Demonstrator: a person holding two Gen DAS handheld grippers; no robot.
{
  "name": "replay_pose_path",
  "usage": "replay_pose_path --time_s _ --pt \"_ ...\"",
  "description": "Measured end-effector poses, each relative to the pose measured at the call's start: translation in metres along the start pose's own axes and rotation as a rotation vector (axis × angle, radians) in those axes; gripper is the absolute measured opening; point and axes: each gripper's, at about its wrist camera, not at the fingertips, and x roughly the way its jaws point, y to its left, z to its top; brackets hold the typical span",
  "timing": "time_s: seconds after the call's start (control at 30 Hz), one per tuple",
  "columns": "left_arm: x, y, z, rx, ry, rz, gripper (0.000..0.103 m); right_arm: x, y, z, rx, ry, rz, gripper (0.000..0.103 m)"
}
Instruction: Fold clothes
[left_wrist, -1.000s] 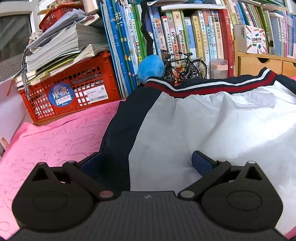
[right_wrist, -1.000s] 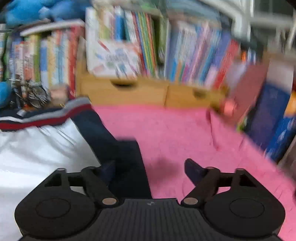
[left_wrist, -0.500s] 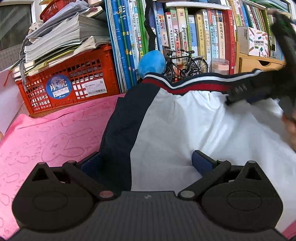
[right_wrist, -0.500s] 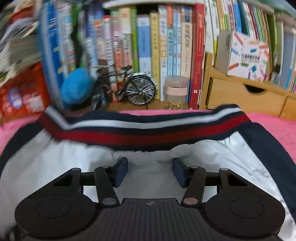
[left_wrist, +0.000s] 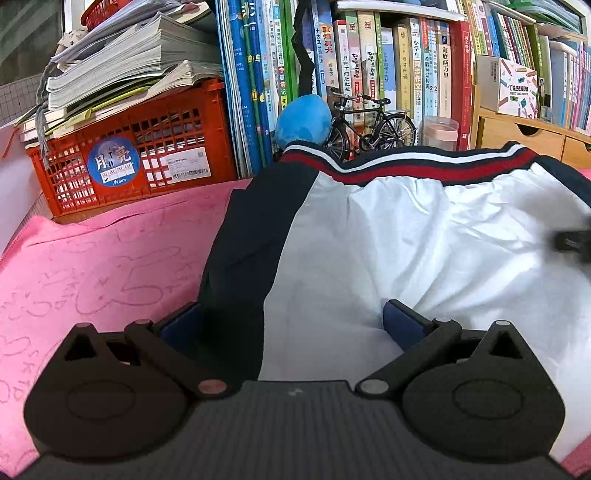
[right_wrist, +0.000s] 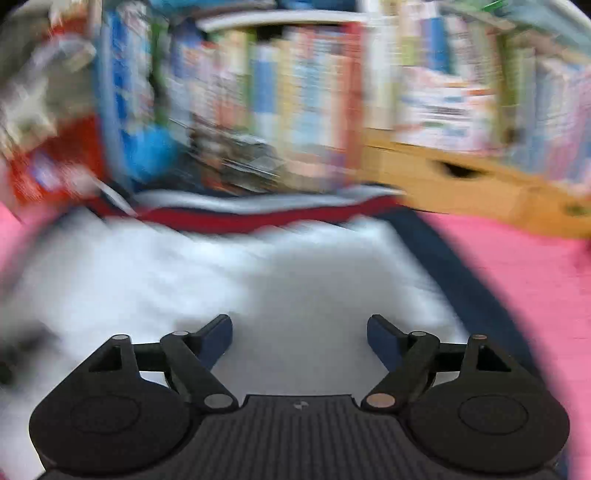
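Observation:
A white and navy garment (left_wrist: 424, 240) with a red, white and navy striped waistband lies on a pink cloth (left_wrist: 92, 266). My left gripper (left_wrist: 291, 321) is open, its fingers straddling the garment's near left part where navy meets white. In the blurred right wrist view the same garment (right_wrist: 221, 277) lies below my right gripper (right_wrist: 299, 336), which is open and empty over its white panel. A bit of the right gripper shows at the left wrist view's right edge (left_wrist: 572, 240).
An orange crate (left_wrist: 125, 155) stacked with papers stands at the back left. Books (left_wrist: 388, 66), a blue plush ball (left_wrist: 304, 120), a model bicycle (left_wrist: 373, 123) and wooden drawers (left_wrist: 517, 133) line the back edge.
My right gripper has pulled back from the waistband towards the near side and its jaws have opened wider. The left gripper has stayed in place, open.

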Motion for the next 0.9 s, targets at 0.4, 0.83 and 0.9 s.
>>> replay_pose_path --time_s 0.4,0.83,0.9 --pt "-0.002 -0.004 0.002 0.024 -0.007 0.018 0.103 -0.102 0.024 -0.039 0.084 -0.132 0.284 0.088" --pt "-0.006 -0.004 0.003 0.022 -0.026 0.028 0.103 -0.068 -0.102 -0.117 0.353 0.042 -0.049 0.103" --pt "-0.018 -0.007 0.001 0.040 -0.075 0.066 0.103 -0.071 -0.107 -0.124 0.366 0.033 -0.073 0.103"
